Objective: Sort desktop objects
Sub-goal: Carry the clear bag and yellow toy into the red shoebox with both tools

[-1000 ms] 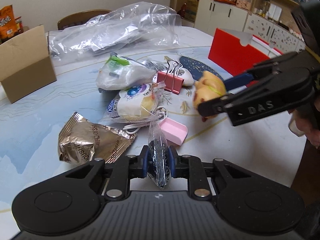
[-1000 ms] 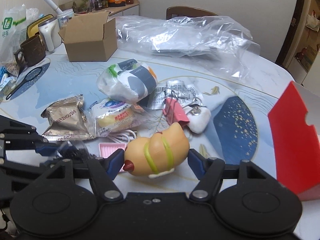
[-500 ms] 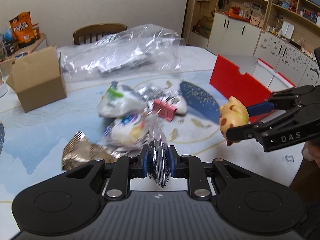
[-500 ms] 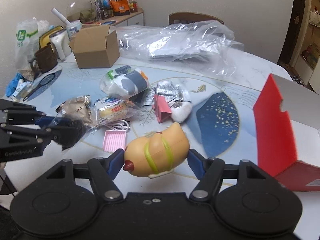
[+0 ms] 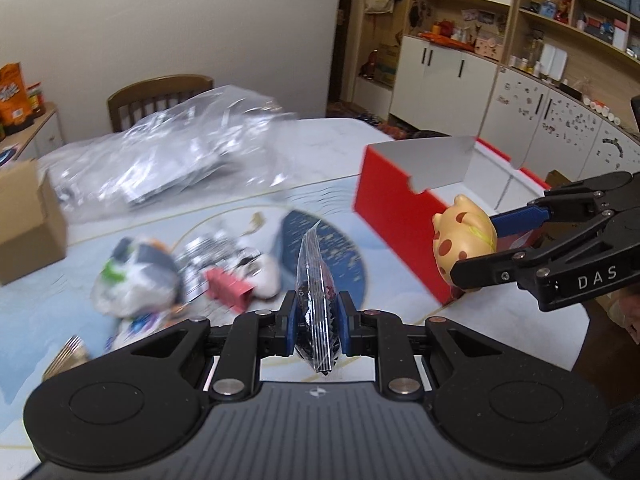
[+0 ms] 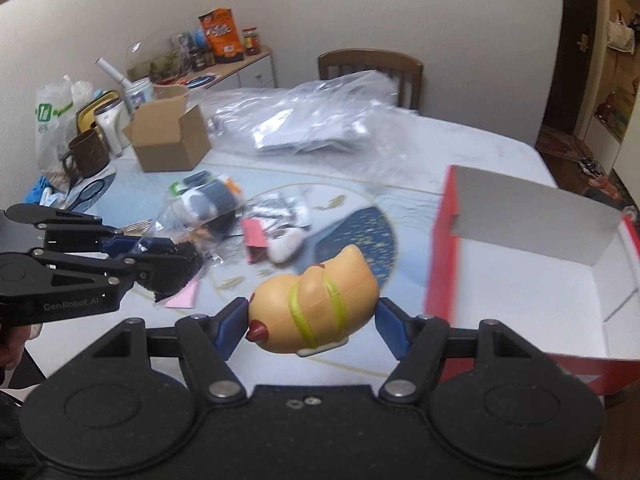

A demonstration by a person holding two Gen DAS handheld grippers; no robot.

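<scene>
Writing: the left gripper carries "GenRobot.AI" in pale letters on its side; the right gripper carries "DAS" in white. An orange snack bag on the far sideboard has print too blurred to read.
Left gripper: held above the table, level, pointing across it; its blue-padded fingers are pressed together on a small clear packet.
Packet: thin clear plastic with dark contents, standing on edge between the pads, its pointed top sticking up.
Table clutter: below and left lie a cardboard box, a wrapped bundle, a pink binder clip and a large clear plastic bag.
Right gripper: held level in the air, just beside the red box; its fingers pinch a toy from both sides.
Toy: tan, rounded, with yellow bands, brown spots and a red tip.
Red box: open, white inside, at the table's right edge.
</scene>
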